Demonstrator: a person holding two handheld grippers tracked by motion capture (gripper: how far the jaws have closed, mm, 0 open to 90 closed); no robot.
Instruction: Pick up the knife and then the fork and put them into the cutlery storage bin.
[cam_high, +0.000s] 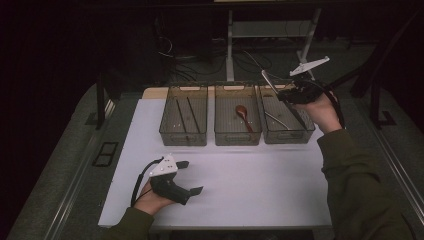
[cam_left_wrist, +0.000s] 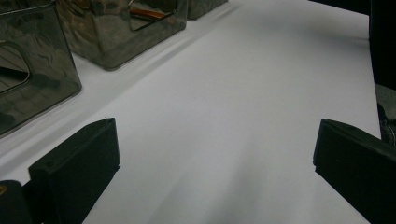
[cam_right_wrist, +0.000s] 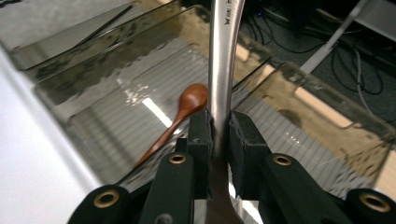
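Note:
My right gripper hangs above the right-hand bin, shut on a silver metal utensil whose handle sticks up and to the left. In the right gripper view the pads pinch that utensil's handle at the right gripper, and its head is hidden below the jaws. A brown wooden spoon lies in the middle bin. My left gripper rests low over the near left of the white table, open with nothing between its jaws.
Three smoky see-through bins stand in a row at the back of the table. The left bin holds dark chopsticks. Another metal utensil lies in the right bin. Cables and a stand's legs are on the floor beyond.

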